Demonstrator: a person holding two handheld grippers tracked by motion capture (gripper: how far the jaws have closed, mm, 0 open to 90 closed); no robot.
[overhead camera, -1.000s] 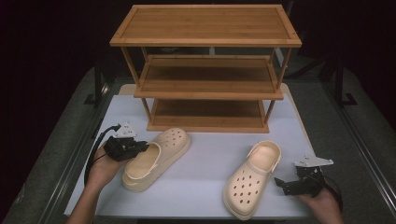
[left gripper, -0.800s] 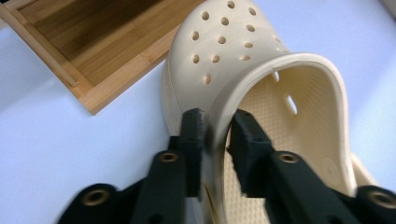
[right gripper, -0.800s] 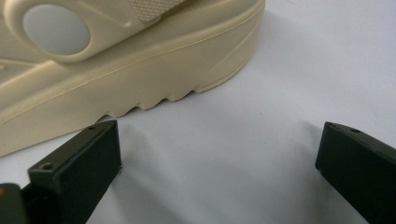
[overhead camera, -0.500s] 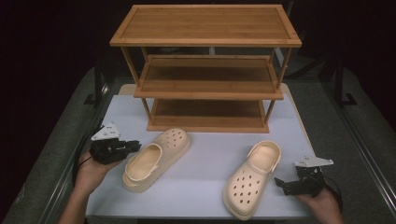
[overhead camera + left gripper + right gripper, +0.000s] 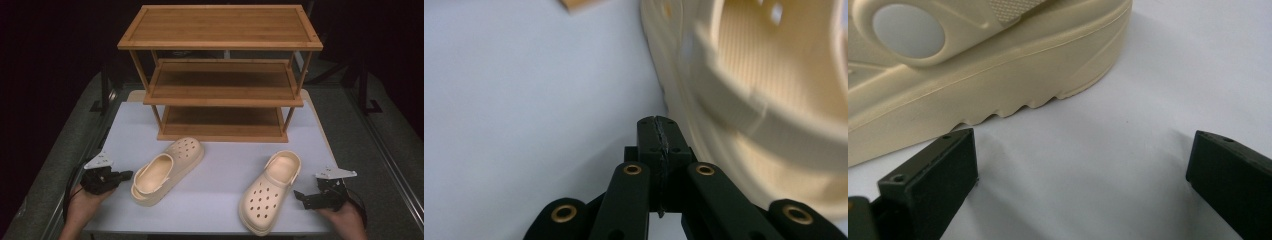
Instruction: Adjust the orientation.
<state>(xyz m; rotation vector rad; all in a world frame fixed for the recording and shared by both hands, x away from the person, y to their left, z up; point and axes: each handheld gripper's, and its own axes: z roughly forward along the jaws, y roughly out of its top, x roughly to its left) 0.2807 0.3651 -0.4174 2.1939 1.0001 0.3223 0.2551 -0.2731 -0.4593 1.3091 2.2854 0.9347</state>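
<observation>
1. Left tool (image 5: 125, 175): rests low over the white worktop (image 5: 220, 165) at its left edge, held in a hand (image 5: 82, 207); jaws pressed together with nothing between them, having just finished closing; tips point at the left clog (image 5: 167, 170), just beside its heel and apart from it.
2. Left clog: lies sole-down on the worktop, toe aimed at the wooden shoe rack (image 5: 220, 75).
3. Right tool (image 5: 301, 198): jaws spread wide and empty; sits just beside the right clog (image 5: 270, 192).
4. Right clog: lies sole-down, well apart from the left clog, in front of the rack.
</observation>
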